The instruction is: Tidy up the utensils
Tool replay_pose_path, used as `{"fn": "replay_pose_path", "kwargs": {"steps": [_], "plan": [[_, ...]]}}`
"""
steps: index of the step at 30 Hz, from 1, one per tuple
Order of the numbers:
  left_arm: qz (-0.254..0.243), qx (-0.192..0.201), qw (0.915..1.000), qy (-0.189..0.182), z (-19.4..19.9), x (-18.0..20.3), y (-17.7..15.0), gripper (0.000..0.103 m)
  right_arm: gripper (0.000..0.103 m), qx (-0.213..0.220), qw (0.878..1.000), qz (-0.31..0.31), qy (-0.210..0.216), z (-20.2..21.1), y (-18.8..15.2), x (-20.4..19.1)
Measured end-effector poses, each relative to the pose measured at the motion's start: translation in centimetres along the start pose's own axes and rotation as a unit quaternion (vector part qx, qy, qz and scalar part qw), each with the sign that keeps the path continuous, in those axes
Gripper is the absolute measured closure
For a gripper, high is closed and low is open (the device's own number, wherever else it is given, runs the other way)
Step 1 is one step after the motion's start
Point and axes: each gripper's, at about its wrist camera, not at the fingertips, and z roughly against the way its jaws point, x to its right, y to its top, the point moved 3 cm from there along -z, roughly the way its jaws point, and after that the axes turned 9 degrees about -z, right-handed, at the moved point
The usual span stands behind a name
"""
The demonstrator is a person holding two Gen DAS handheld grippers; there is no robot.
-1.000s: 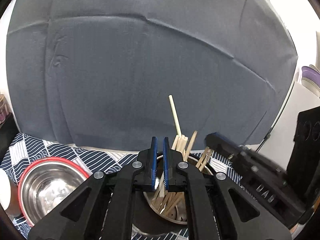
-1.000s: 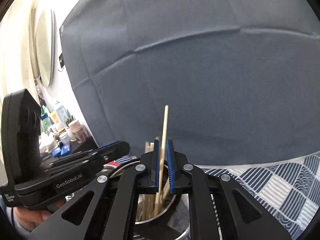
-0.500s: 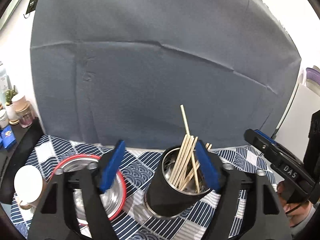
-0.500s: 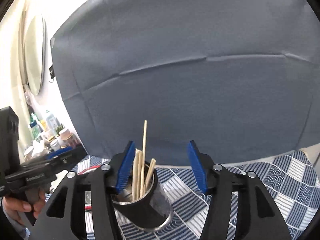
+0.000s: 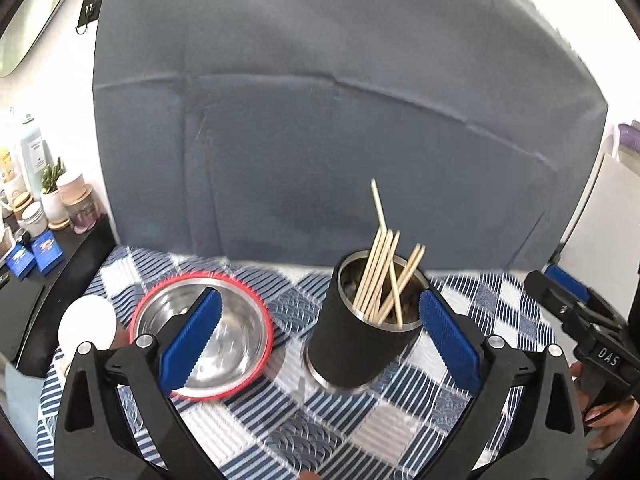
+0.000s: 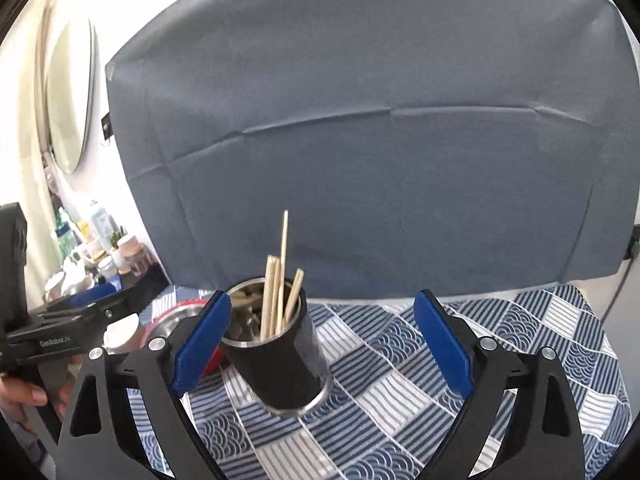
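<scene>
Left-wrist view shows pale wooden chopsticks (image 5: 380, 276) standing in the black steel-rimmed cylindrical holder (image 5: 360, 340) on the blue patterned cloth (image 5: 360, 432), left gripper (image 5: 318, 338) and right gripper (image 6: 320, 340) both spread and empty, so the sorting appears essentially complete.

Cup (image 5: 352, 344): black cylinder, steel rim and base, upright on checked blue-white cloth (image 5: 400, 432), just right of red-rimmed steel bowl (image 5: 208, 336), apart from it. Chopsticks (image 5: 384, 280): pale wooden bundle standing inside cup, tips up, fanned and crossing, leaning on rim. One stick rises well above rest, tilted slightly. Right view: cup (image 6: 280, 364), sticks (image 6: 280, 292) near upright, grouped at cup's far side.
</scene>
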Motion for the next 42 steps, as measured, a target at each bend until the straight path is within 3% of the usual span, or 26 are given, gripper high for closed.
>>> {"fn": "replay_pose_path", "kwargs": {"steps": [5, 20, 25, 35, 42], "plan": [[-0.005, -0.010, 0.9997, -0.022, 0.9, 0.5, -2.0, 0.006, 0.010, -0.024, 1.000, -0.001, -0.017, 1.8, -2.0, 0.7], [0.021, -0.084, 0.9961, 0.018, 3.5, 0.7, -7.5, 0.006, 0.010, -0.075, 0.995, 0.048, -0.054, 6.3, -5.6, -0.8], [0.014, -0.099, 0.9948, 0.022, 5.6, 1.4, -8.5, 0.006, 0.009, -0.108, 0.992, 0.032, -0.056, 8.0, -6.8, -0.9], [-0.016, -0.103, 0.9945, 0.002, 8.4, 4.1, -8.7, 0.006, 0.009, -0.123, 0.990, 0.016, -0.070, 9.8, -7.4, -1.1], [0.006, -0.091, 0.9959, -0.002, 10.5, 5.1, -8.3, 0.006, 0.009, -0.112, 0.990, 0.002, -0.082, 11.6, -6.7, -1.3]]}}
